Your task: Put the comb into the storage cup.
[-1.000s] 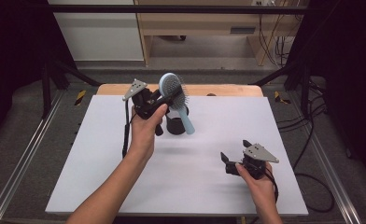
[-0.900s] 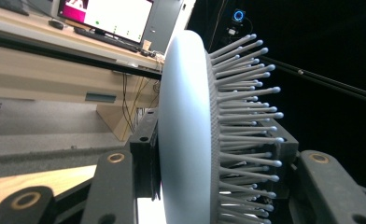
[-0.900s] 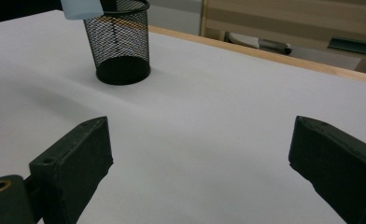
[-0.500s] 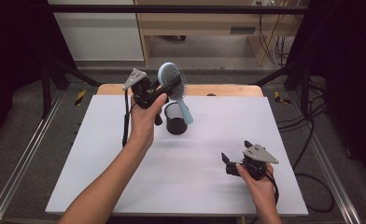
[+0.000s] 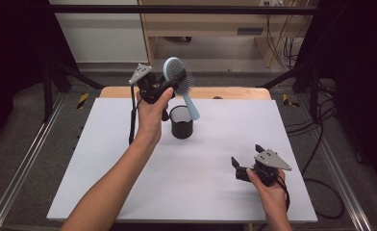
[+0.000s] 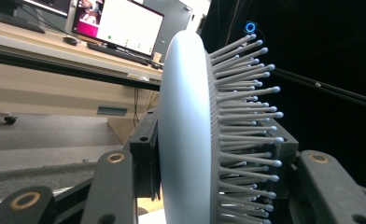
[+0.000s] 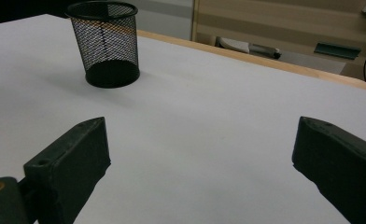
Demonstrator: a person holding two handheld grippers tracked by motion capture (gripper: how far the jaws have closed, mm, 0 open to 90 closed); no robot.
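High view: left claw (image 5: 163, 89) clamps the brush (image 5: 178, 77) head at 12 o'clock above the cup (image 5: 182, 121); swing handle plumb before lowering. Right claw (image 5: 242, 168) idles wide.

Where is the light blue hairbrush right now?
In the high view the light blue hairbrush is off the table, clamped in the left hand-held gripper, its handle angled down above the black mesh cup.

One hairbrush (image 5: 178, 77) shows in the upper middle of the high view. One black mesh cup (image 5: 182, 121) stands just below it. Two grippers are there: the left gripper (image 5: 153, 88) at upper left, the right gripper (image 5: 246, 166) at lower right. One white table (image 5: 215, 144).
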